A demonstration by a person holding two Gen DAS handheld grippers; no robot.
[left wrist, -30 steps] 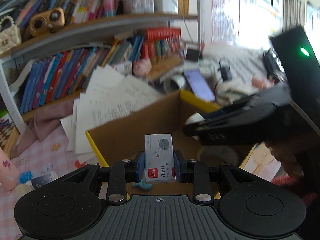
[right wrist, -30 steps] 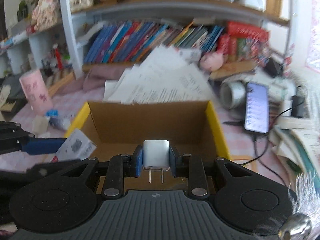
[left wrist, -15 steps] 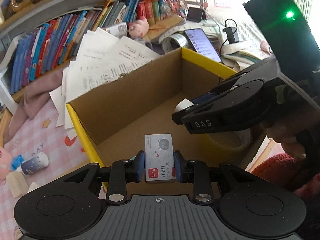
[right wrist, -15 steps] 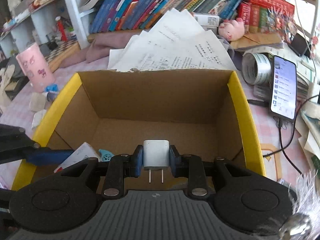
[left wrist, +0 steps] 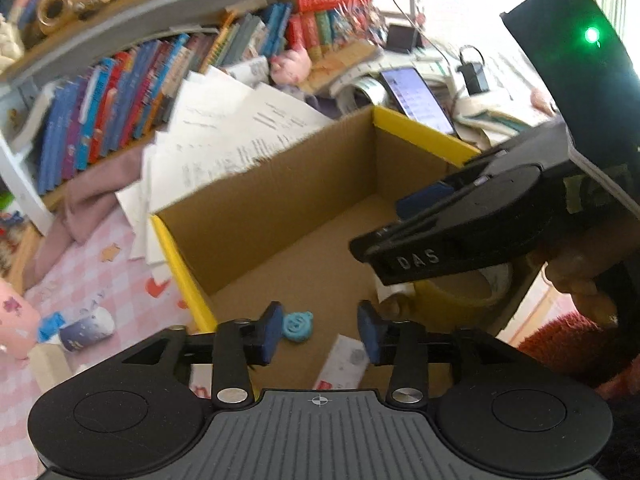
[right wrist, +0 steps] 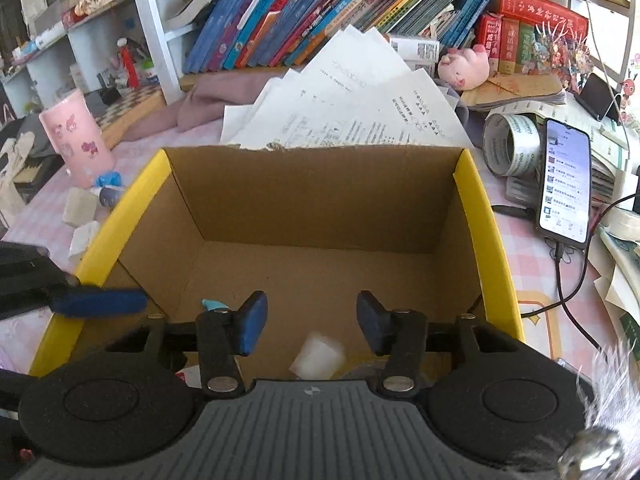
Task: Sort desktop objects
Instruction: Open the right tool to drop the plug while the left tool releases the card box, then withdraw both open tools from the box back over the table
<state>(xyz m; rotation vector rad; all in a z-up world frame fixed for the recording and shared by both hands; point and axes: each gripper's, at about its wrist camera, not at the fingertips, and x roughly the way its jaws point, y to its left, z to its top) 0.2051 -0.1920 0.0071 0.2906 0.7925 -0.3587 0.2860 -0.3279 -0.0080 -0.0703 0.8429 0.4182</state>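
Left wrist view: the left hand-held gripper (left wrist: 318, 334) is hovering spread over the cardboard box (left wrist: 280, 196), the staple box (left wrist: 344, 362) lying inside; the right hand-held gripper (left wrist: 424, 216) is crowding close, risking collision.

Right wrist view: the spread right hand-held gripper (right wrist: 312, 322) is showing the white charger plug (right wrist: 318, 356) beneath.

Box (right wrist: 316, 204) sitting mid-desk, papers (right wrist: 344, 108) leaning behind it, books (right wrist: 304, 28) standing on the shelf beyond. Phone (right wrist: 566, 188) and tape roll (right wrist: 508, 144) lying right of the box; cup (right wrist: 78, 142) standing left. Inside, staple packet (left wrist: 346, 362) lying near the front wall, charm (left wrist: 297, 326) lying left of it, tape (left wrist: 464, 294) right.
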